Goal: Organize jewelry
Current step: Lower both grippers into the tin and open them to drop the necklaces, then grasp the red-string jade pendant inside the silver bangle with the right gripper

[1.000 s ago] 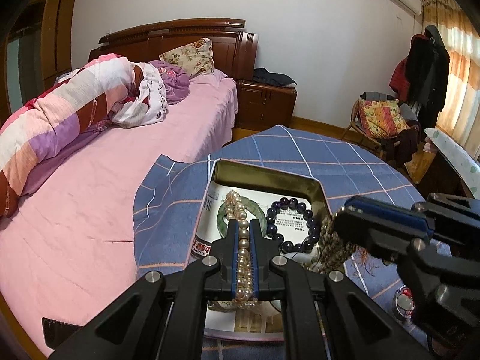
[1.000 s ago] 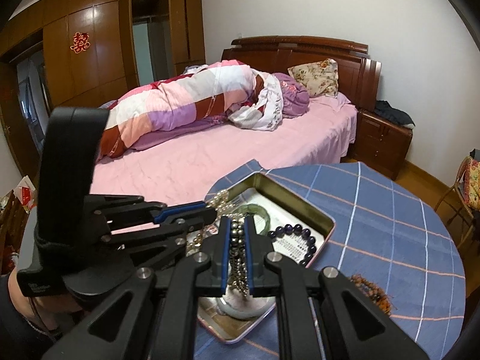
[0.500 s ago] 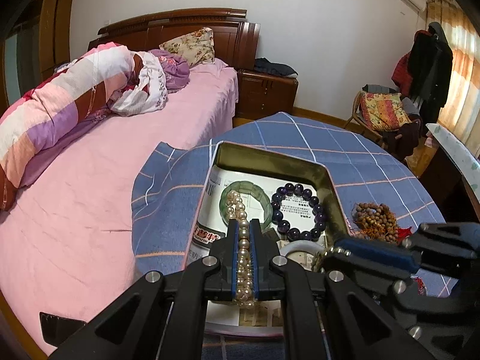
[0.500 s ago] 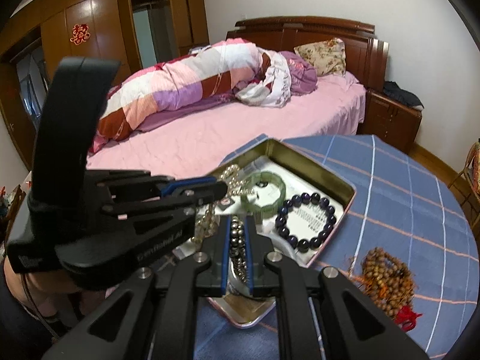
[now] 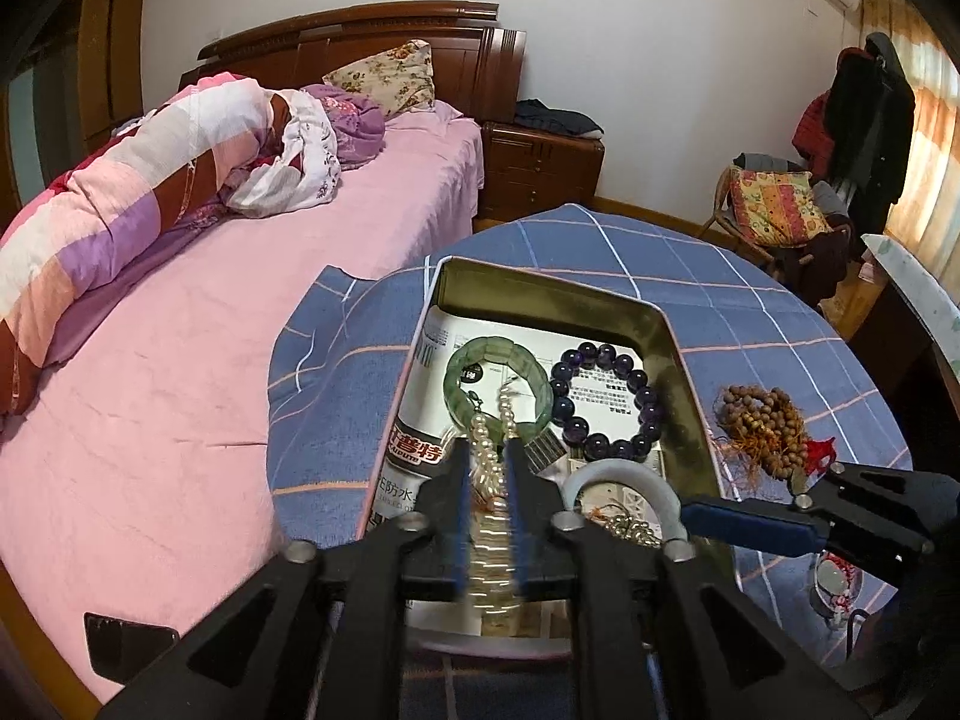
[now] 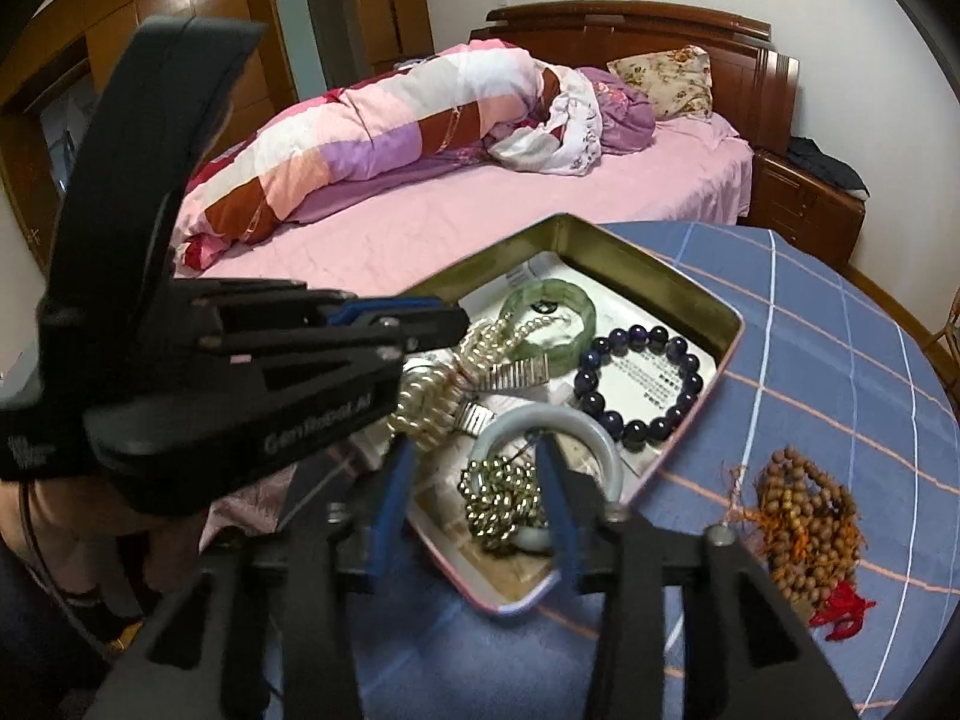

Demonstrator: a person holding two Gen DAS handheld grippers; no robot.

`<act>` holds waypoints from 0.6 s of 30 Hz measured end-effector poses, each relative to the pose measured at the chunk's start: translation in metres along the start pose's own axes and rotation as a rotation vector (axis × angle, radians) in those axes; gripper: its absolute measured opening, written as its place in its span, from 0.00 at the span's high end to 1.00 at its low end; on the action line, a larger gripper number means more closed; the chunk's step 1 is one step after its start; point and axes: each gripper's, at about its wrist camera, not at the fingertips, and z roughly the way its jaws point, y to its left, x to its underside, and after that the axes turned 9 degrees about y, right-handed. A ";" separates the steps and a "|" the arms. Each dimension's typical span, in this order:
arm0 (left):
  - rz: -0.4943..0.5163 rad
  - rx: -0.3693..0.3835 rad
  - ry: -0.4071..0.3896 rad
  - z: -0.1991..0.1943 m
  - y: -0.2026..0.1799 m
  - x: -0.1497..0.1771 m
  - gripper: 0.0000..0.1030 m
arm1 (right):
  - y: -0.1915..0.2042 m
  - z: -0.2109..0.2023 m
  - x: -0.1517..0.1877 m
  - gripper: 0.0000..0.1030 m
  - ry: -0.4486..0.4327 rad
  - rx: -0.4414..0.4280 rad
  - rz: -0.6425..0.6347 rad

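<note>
**Both grippers over the jewelry tin**

The tin (image 5: 672,336) sits on the blue checked tablecloth (image 5: 750,300), lined with printed paper. Inside: a green bangle (image 5: 498,360) and a dark purple bead bracelet (image 5: 606,402) just ahead of the left fingertips, and a pale bangle (image 6: 546,426) ahead of the right ones.

The left gripper (image 5: 487,456) has its fingers slightly apart, the pearl strand (image 5: 489,450) lying between them, its long axis running straight ahead along the fingers; motion blur hides whether the pads touch it.

The right gripper (image 6: 474,468) stands wide open, the metallic bead chain (image 6: 498,498) heaped between its fingers on the pale bangle.

Outside the tin, right of the right fingers, lie brown wooden beads (image 6: 804,516).
</note>
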 end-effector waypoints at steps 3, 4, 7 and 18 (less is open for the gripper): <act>-0.009 -0.006 -0.037 -0.008 -0.001 0.001 0.34 | -0.009 -0.011 0.008 0.51 -0.011 0.017 0.032; -0.009 -0.008 -0.044 -0.009 -0.002 0.000 0.32 | -0.013 -0.016 0.010 0.51 -0.016 0.023 0.043; -0.003 -0.004 -0.054 -0.014 -0.005 -0.001 0.32 | -0.027 -0.030 0.021 0.46 -0.027 0.062 0.079; 0.045 -0.032 -0.088 -0.021 -0.036 0.005 0.31 | -0.087 -0.070 0.081 0.38 -0.011 0.222 0.277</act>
